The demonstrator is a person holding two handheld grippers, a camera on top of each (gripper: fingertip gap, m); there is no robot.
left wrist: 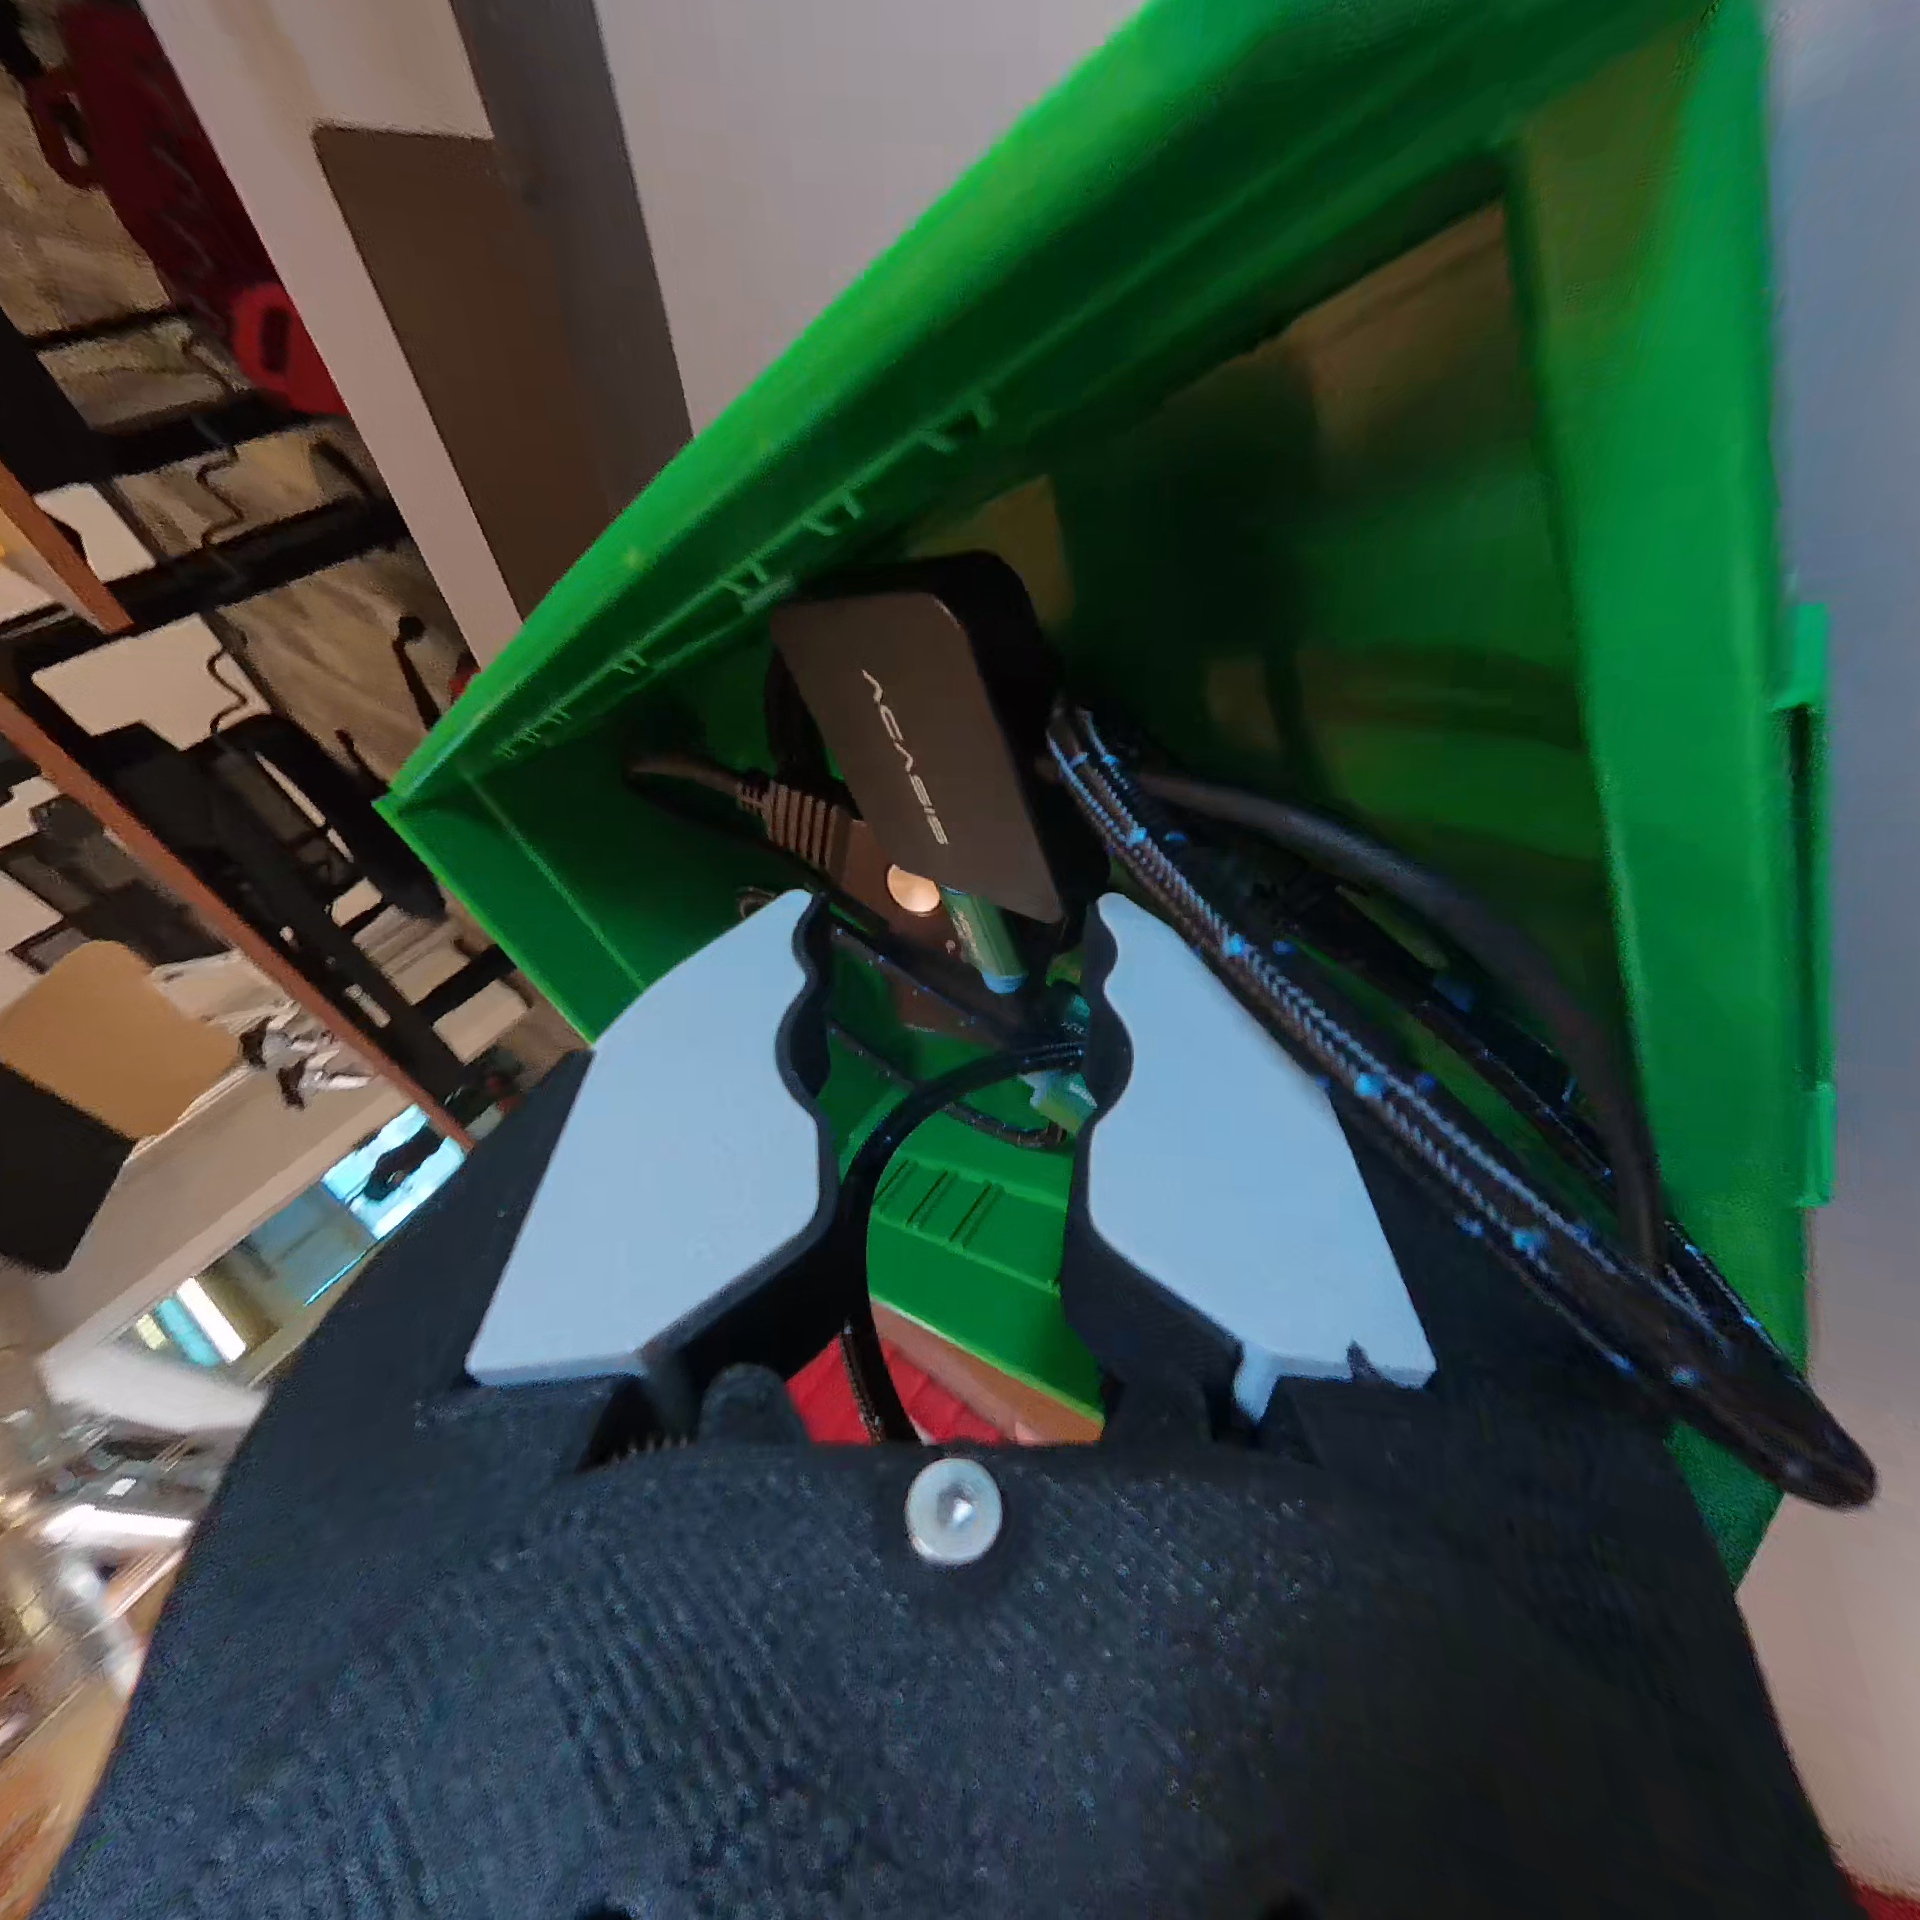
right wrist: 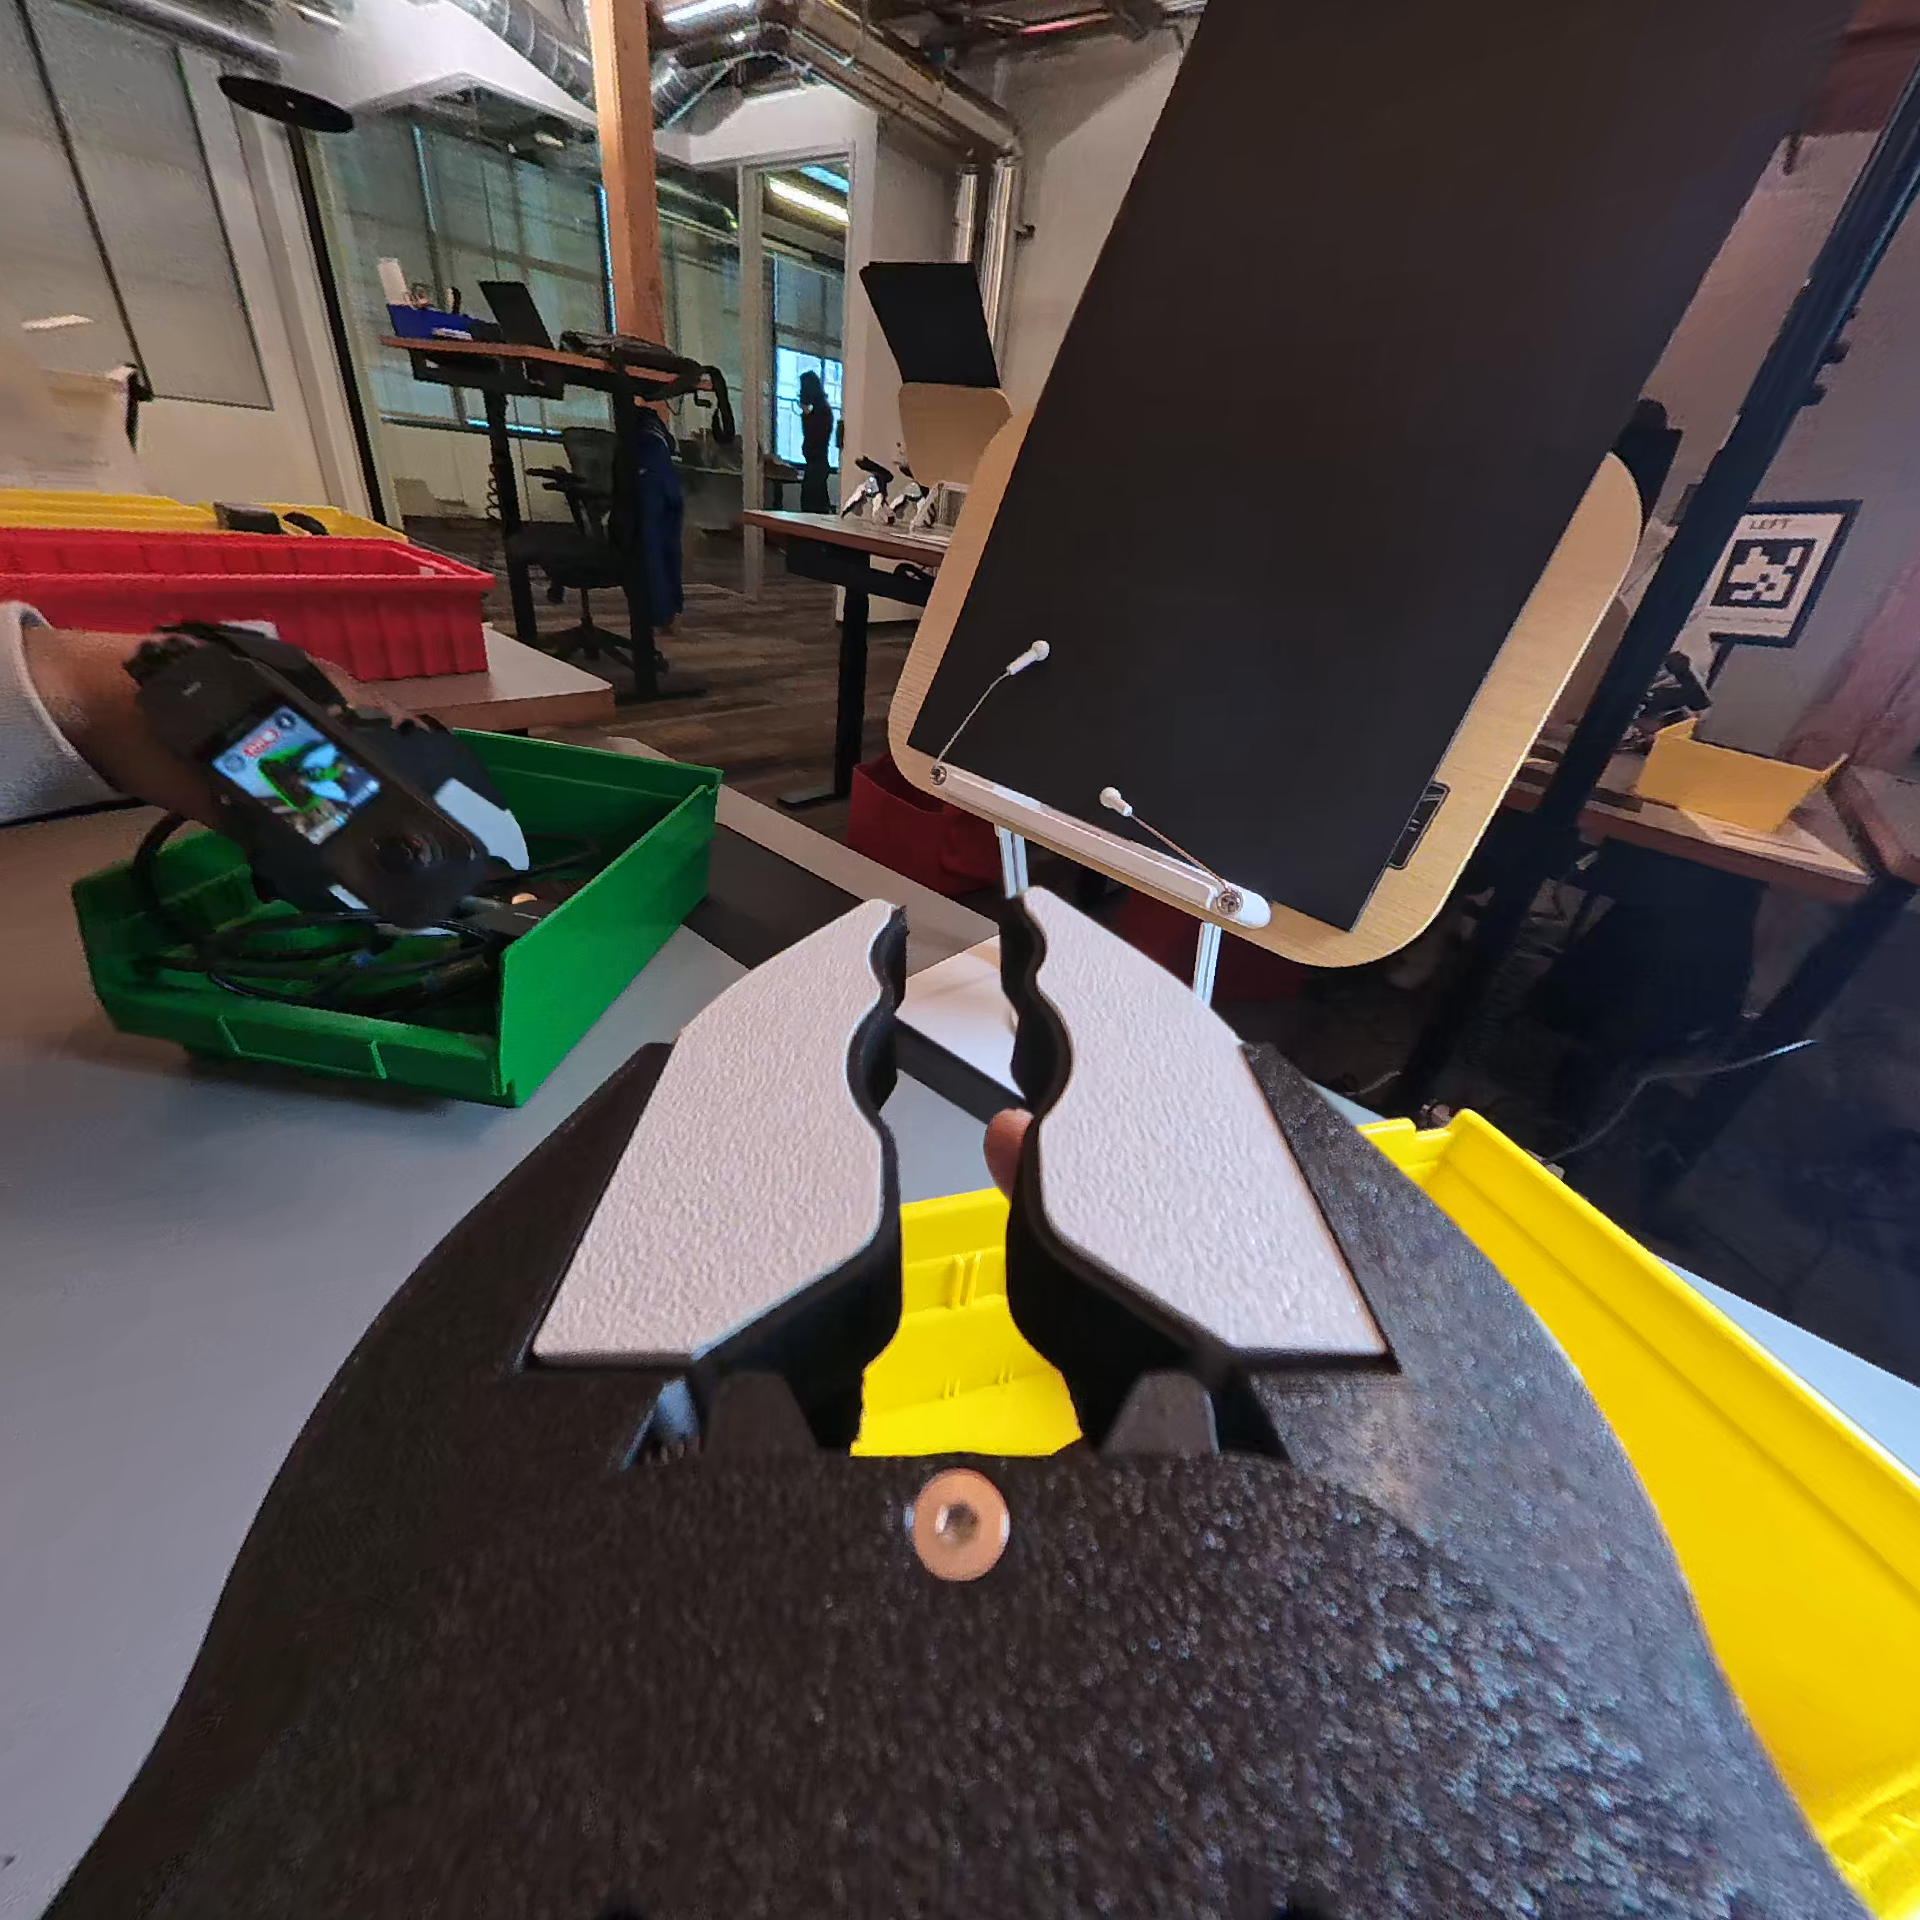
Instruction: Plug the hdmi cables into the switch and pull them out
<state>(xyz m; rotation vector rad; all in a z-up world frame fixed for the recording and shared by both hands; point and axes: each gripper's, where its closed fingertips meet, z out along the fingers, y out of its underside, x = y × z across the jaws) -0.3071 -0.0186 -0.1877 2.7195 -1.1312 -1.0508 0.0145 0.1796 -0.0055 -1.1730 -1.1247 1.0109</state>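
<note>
Our left gripper (left wrist: 951, 935) reaches, fingers spread and empty, toward the black switch (left wrist: 925, 748) mid-frame inside the green bin (left wrist: 1662, 727). Tangled cables (left wrist: 1351, 1039) could snag us. Lower centre, our right gripper (right wrist: 954, 935) waits, fingers parted.

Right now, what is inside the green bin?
The green bin holds a dark flat switch, a braided cable and black cables. The left hand-held gripper and the switch cover whatever lies beneath them.
</note>
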